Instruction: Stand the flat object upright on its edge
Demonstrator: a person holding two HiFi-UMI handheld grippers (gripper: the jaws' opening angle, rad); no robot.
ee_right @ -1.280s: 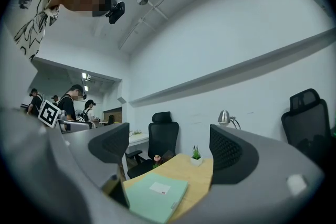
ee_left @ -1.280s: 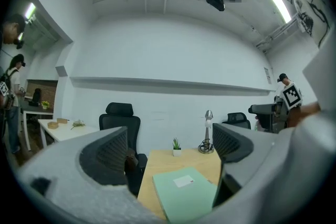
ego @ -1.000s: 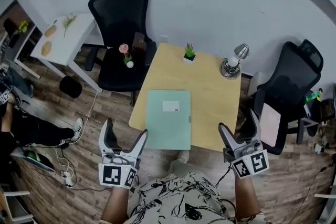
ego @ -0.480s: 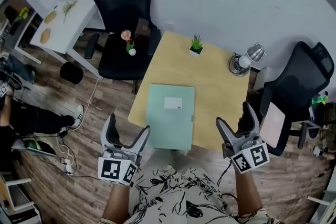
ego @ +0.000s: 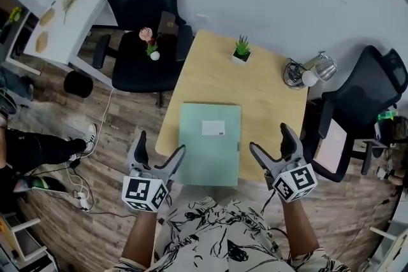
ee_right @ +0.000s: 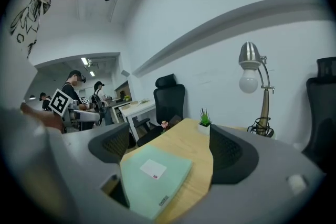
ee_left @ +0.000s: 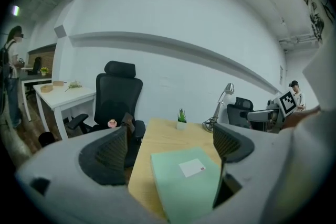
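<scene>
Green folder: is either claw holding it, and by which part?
Nothing is held. The left claw and right claw are both open, flanking the near end of the green folder, which lies flat on the wooden table.

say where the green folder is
Head view: the green folder lies flat at the near edge of the table, between the left gripper and right gripper.
</scene>
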